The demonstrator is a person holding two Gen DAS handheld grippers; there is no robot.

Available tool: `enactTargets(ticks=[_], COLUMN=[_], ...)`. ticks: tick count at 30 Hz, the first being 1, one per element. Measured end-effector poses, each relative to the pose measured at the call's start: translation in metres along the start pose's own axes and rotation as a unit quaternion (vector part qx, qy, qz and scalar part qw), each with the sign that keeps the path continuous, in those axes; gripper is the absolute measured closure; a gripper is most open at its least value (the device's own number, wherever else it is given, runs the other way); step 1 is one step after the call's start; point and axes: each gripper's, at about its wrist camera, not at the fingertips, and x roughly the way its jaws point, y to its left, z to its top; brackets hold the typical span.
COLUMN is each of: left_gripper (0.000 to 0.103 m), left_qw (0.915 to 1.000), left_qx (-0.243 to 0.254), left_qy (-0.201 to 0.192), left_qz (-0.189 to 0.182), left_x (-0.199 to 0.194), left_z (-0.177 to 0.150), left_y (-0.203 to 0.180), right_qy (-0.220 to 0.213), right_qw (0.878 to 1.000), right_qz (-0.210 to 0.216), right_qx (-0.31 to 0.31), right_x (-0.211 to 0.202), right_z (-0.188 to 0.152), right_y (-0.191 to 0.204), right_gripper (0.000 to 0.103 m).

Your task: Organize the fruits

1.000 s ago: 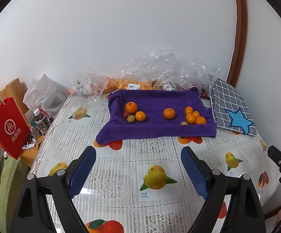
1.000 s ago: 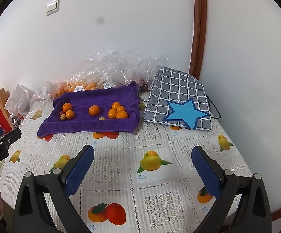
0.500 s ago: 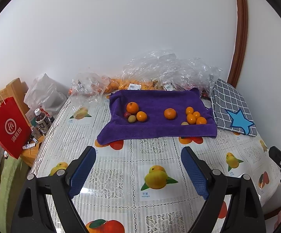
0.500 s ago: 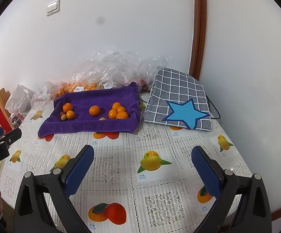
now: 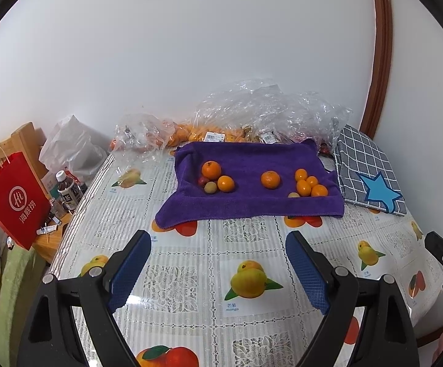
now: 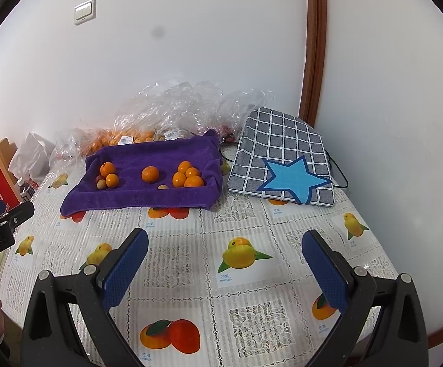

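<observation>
Oranges [image 5: 272,179] grouped on purple towel [image 5: 252,205]; left tool [image 5: 218,250] and right tool [image 6: 225,250] wide open, empty.

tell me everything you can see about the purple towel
The purple towel is a plush, terry-looking cloth spread flat on the fruit-print tablecloth, its back and side edges curled up slightly. Clear plastic bags sit behind it, and a grey checked cushion lies to its right. On it rest small oranges in a left cluster, a lone middle one and a right cluster. Neither gripper touches it.
</observation>
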Motion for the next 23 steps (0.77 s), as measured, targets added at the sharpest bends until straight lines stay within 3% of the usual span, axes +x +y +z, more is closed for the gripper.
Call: enactTargets(ticks=[23], left_gripper=[0.011], left_qw=[1.0000], left_qx=[-0.001], left_qy=[0.002], left_qz=[0.003], left_x=[0.0019], left_z=[-0.0004], left_y=[-0.0001], right_qy=[-0.001], right_qw=[1.000], right_qz=[0.006], right_qx=[-0.004], right_x=[0.0018], right_z=[0.0012], right_y=[-0.0006], right_gripper=[0.004])
